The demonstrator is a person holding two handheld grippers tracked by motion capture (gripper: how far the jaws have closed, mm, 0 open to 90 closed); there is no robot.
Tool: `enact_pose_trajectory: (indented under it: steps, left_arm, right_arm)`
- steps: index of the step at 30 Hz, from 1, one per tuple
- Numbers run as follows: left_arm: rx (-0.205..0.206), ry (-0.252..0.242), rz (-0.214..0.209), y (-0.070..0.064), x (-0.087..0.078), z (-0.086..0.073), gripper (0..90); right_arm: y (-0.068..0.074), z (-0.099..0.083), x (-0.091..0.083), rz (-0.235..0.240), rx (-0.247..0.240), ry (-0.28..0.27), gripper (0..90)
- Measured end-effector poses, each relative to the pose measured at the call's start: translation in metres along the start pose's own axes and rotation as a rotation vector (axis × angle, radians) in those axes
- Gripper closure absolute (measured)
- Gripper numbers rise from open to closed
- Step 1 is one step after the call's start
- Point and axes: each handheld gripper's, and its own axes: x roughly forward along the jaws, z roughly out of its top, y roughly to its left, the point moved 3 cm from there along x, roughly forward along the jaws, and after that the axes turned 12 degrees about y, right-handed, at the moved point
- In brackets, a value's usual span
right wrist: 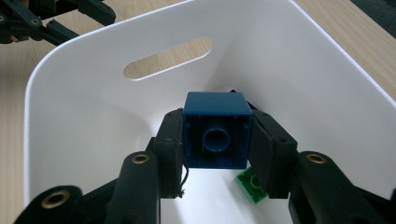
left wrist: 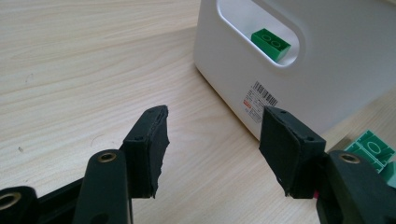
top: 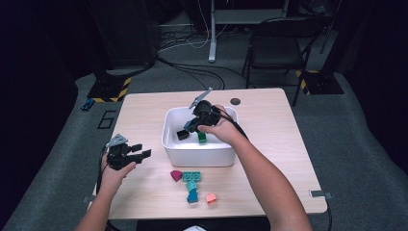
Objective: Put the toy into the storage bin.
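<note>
My right gripper [right wrist: 215,142] is shut on a dark blue brick [right wrist: 215,133], held inside the white bin [right wrist: 84,135] with its hollow underside toward the camera. In the high view that gripper [top: 191,127] dips into the bin [top: 199,156]. A green brick [right wrist: 251,185] lies on the bin floor below; through the handle slot the green brick [left wrist: 271,43] shows again. My left gripper [left wrist: 212,149] stands open and empty above the table, just left of the bin [left wrist: 327,70], and in the high view the left gripper [top: 139,151] hovers near the table's left side.
Loose bricks lie on the table in front of the bin: a maroon one [top: 176,175], teal ones [top: 191,177], a blue one [top: 193,196] and an orange one [top: 210,198]. A chair [top: 279,48] and cables stand beyond the table's far edge.
</note>
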Motion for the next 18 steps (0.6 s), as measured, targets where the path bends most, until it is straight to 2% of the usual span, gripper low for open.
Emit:
enact_pose_trajectory:
  steps: [5, 10, 13, 18]
  left_arm:
    - [0.000, -0.001, -0.002, 0.000, 0.000, 0.000, 41.6]
    - [-0.004, -0.013, 0.000, 0.000, 0.000, 0.000, 41.6]
    - [-0.004, -0.012, -0.001, 0.000, 0.000, 0.000, 41.6]
    - [0.002, 0.006, -0.004, 0.000, 0.000, 0.000, 41.6]
  right_arm:
    - [-0.002, 0.001, 0.009, 0.004, 0.000, 0.011, 57.7]
    - [-0.003, 0.002, 0.014, 0.006, 0.015, 0.019, 50.9]
    - [-0.002, 0.002, 0.012, 0.003, 0.011, 0.031, 51.0]
    - [0.000, 0.000, 0.001, 0.011, 0.013, 0.012, 51.3]
